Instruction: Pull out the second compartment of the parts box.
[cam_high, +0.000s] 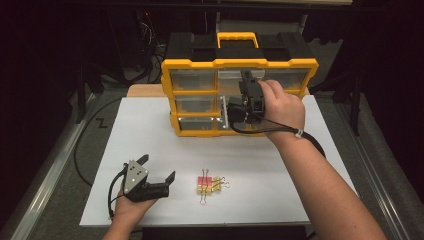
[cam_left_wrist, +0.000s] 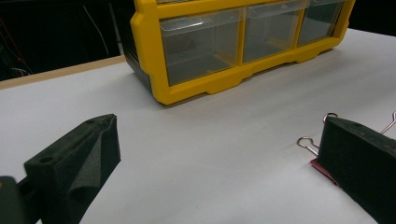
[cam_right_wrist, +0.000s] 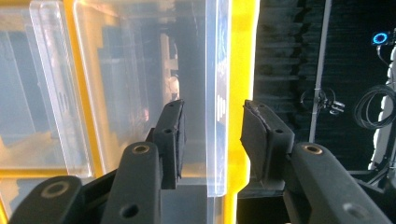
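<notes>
The right tool (cam_right_wrist: 212, 135) stands released astride the clear drawer (cam_right_wrist: 215, 93) front of the yellow organizer (cam_high: 240, 63), the drawer seemingly partly out, while behind it the left tool (cam_high: 159, 168) waits open beside the binder clips (cam_high: 210, 186), still unstowed.

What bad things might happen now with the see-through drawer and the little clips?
1. The right gripper has its jaws spread either side of the clear plastic drawer front of the yellow drawer cabinet without pressing it. If it pulls now, it may slip off.
2. The pink and yellow binder clips lie close to the open left gripper. A careless move might knock them.
</notes>
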